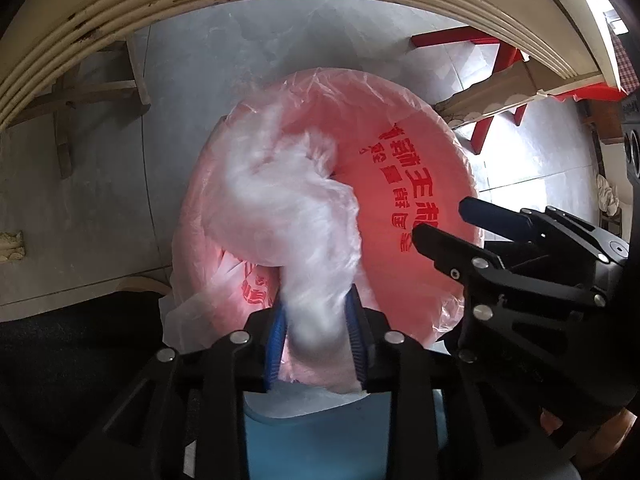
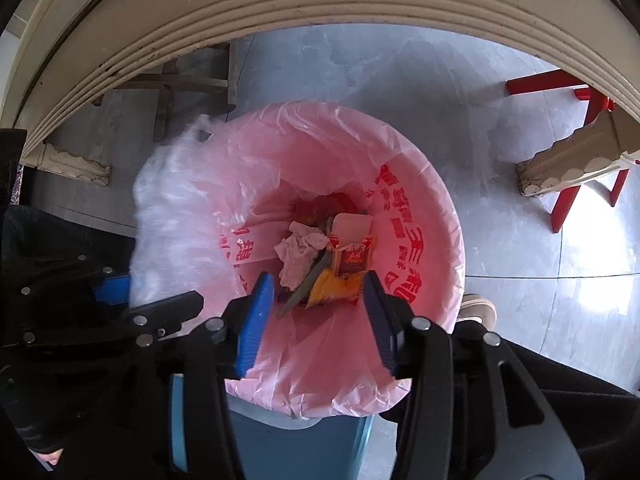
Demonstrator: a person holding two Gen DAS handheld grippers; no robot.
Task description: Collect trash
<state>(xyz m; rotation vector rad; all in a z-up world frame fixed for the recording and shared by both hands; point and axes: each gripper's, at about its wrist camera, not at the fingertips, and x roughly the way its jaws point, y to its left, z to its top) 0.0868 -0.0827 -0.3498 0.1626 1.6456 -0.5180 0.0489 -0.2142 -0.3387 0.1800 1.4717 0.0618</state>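
Note:
A blue bin [image 2: 300, 444] holds a pink trash bag [image 2: 416, 208] with red print, its rim folded over the bin edge. Inside lie a crumpled tissue [image 2: 298, 254], a red and yellow wrapper [image 2: 344, 276] and other scraps. My left gripper [image 1: 316, 332] is shut on a bunched part of the bag's left rim [image 1: 288, 216], lifted above the bin. It shows at the left in the right wrist view [image 2: 160, 312]. My right gripper [image 2: 316, 312] is open and empty over the bag's near rim. It shows at the right in the left wrist view [image 1: 452, 224].
A cream table edge [image 2: 320, 12] arches overhead. A wooden stool [image 2: 192, 80] stands at the back left, a red stool [image 2: 580, 152] and a carved table leg [image 2: 568, 164] at the right. A shoe [image 2: 476, 308] is by the bin on the grey tile floor.

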